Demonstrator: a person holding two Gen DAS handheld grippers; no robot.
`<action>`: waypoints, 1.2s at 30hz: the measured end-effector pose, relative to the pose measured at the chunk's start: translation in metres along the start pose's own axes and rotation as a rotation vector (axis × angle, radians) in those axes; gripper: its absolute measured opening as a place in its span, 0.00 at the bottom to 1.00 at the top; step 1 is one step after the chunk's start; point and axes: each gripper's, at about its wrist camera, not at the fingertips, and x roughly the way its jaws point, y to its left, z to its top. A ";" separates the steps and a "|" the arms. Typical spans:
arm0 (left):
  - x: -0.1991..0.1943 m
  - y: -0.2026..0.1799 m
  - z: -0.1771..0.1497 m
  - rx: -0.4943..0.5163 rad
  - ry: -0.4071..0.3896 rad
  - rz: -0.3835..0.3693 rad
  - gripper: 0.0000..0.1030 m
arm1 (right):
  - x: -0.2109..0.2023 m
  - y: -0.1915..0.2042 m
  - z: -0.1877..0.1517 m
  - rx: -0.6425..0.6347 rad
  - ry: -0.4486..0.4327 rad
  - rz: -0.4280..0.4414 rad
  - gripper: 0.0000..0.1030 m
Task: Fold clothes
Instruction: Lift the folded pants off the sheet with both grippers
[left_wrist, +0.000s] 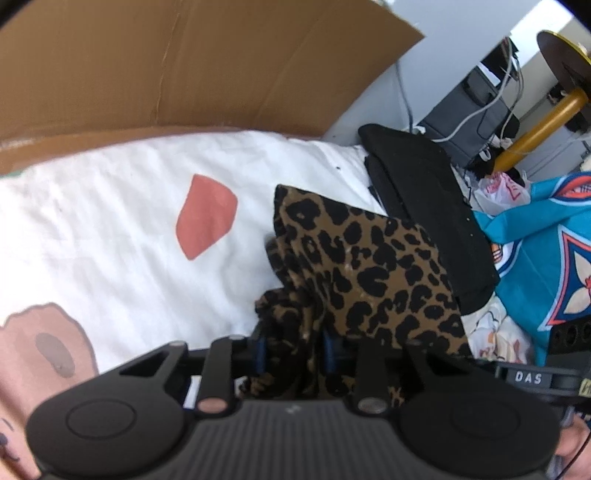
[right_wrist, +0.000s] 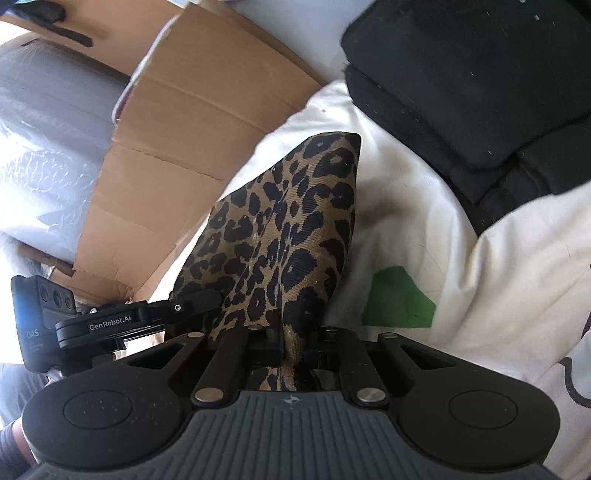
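A leopard-print garment (left_wrist: 373, 266) hangs bunched over the white sheet (left_wrist: 122, 221). My left gripper (left_wrist: 293, 350) is shut on a thick gather of its fabric, held between the blue pads (left_wrist: 260, 350). In the right wrist view the same leopard-print garment (right_wrist: 288, 229) rises to a point ahead. My right gripper (right_wrist: 286, 345) is shut on a folded edge of it. The left gripper (right_wrist: 195, 299) shows there at the left, holding the cloth just beside the right one. The fingertips of both grippers are hidden in the fabric.
A stack of folded black clothes (left_wrist: 424, 206) (right_wrist: 480, 92) lies on the sheet just beyond the garment. A teal printed garment (left_wrist: 535, 258) is at the right. Cardboard (left_wrist: 184, 66) (right_wrist: 192, 122) stands behind the bed. Cables and a dark box (left_wrist: 476, 110) are at the far right.
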 end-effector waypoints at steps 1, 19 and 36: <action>-0.004 -0.002 -0.001 0.002 -0.008 -0.001 0.28 | -0.002 0.002 0.000 -0.007 -0.005 0.002 0.06; -0.077 -0.032 -0.004 0.007 -0.078 0.016 0.26 | -0.047 0.063 0.006 -0.179 -0.029 0.009 0.06; -0.188 -0.105 0.029 0.037 -0.231 0.003 0.25 | -0.146 0.146 0.047 -0.241 -0.192 0.024 0.05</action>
